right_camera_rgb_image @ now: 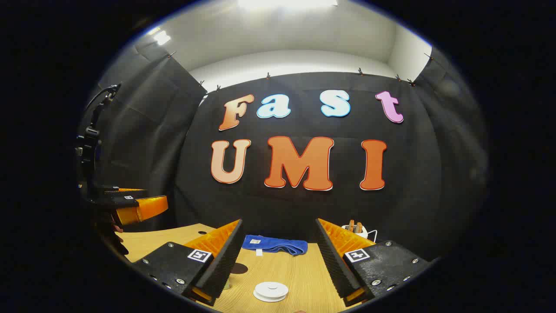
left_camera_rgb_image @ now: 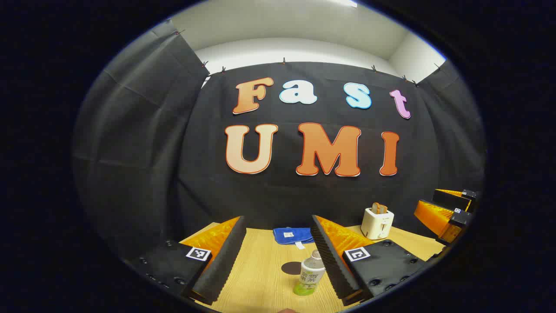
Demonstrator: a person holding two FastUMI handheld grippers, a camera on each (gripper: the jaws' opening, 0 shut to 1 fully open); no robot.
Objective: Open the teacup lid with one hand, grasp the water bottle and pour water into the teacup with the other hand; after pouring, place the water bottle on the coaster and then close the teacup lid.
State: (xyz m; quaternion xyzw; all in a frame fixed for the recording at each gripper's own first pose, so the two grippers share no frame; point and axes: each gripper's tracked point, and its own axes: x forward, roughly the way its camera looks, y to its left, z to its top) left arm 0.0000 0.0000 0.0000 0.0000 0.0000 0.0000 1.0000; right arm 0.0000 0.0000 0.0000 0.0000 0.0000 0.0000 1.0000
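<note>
Clear plastic formed the water bottle (left_camera_rgb_image: 311,272), which stood upright on the wooden table (left_camera_rgb_image: 260,278) between the fingers of my left gripper (left_camera_rgb_image: 278,256). Those fingers stood wide apart and touched nothing; the bottle sat closer to the right-hand finger than to the left. A dark round coaster (left_camera_rgb_image: 291,268) lay just beside the bottle, on its far left side.

In the right gripper view, a white round lid (right_camera_rgb_image: 271,290) lay low between the fingers of my right gripper (right_camera_rgb_image: 278,256), which were likewise spread and clear of it. I took this to be the teacup lid; the cup body under it could not be made out.

I judged the bottle light but thin-walled and smooth, so a hard squeeze could buckle it or force water out. The labelled mid-body offered the best hold, below the shoulder and with the ridged pads square to the wall. The lid looked rigid, slick and probably breakable; I would have gripped it across its raised centre.

A blue cloth (left_camera_rgb_image: 293,235) and a white toaster (left_camera_rgb_image: 377,222) stood farther back, well apart from both.
</note>
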